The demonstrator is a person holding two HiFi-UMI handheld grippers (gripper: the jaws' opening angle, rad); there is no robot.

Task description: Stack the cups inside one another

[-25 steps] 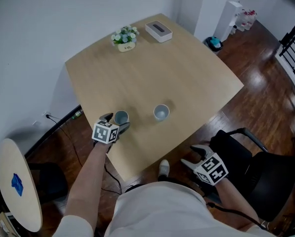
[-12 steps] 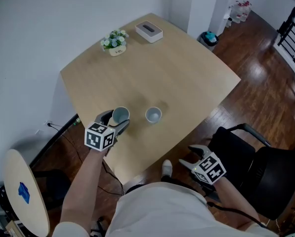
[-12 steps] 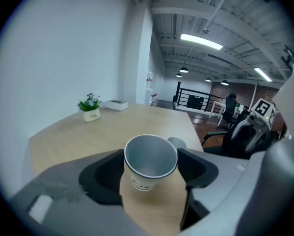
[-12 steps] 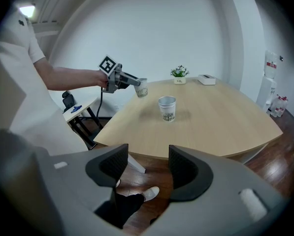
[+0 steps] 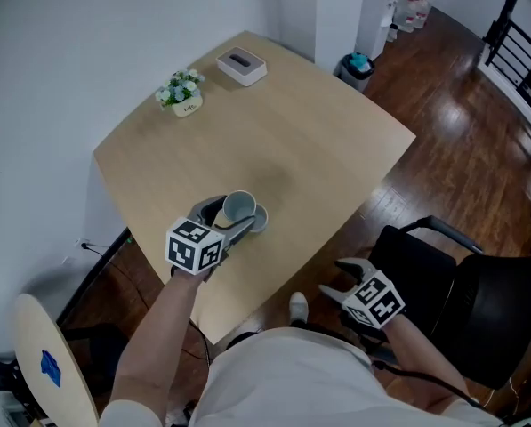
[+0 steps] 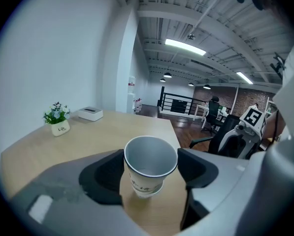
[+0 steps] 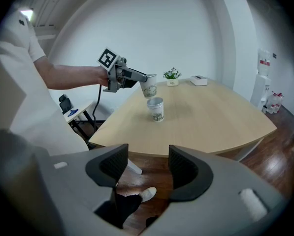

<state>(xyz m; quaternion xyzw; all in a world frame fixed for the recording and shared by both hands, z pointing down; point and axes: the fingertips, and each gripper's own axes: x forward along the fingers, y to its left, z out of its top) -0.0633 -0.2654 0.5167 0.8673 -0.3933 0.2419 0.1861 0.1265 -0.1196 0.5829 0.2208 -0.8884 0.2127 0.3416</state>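
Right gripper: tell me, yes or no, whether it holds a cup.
No, the right gripper is open, with only floor and a shoe showing between its jaws.

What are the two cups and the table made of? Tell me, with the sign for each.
The raised cup is likely paper: white wall with print, thin rolled rim, smooth grey lining. The cup on the table looks the same, a pale printed wall with a thin rim. The table has a pale wood-look top with faint grain and a matte finish; whether it is veneer or laminate doesn't show.

The upper cup (image 5: 239, 206) hides most of the lower cup (image 5: 261, 219).
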